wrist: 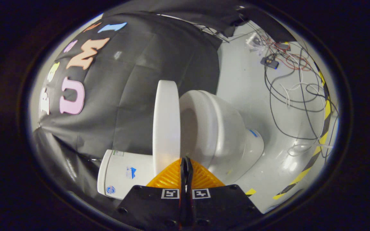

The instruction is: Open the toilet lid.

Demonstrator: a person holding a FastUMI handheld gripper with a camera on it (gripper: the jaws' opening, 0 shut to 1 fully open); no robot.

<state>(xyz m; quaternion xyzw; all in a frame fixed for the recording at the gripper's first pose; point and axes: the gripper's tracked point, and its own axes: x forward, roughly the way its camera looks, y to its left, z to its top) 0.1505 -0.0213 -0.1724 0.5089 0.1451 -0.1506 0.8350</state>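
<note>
The view is rolled on its side. A white toilet lies just ahead of my fingers. Its lid [166, 122] is lifted off the seat and stands edge-on, on the side of the black cloth wall. A wedge-shaped gap separates the lid from the seat and bowl [214, 128]. The tank [120, 173] sits beside my fingers, behind the lid's hinge end. My gripper [186, 162] is shut, its two fingers pressed together with nothing between them. The tips sit at the near end of the gap between lid and seat.
Beyond the bowl is a pale glossy floor [252, 80] with a tangle of loose cables [287, 86] and small electronics. Yellow-and-black hazard tape [323, 134] runs along the floor's far side. The black cloth wall [133, 80] hangs close behind the lid and tank.
</note>
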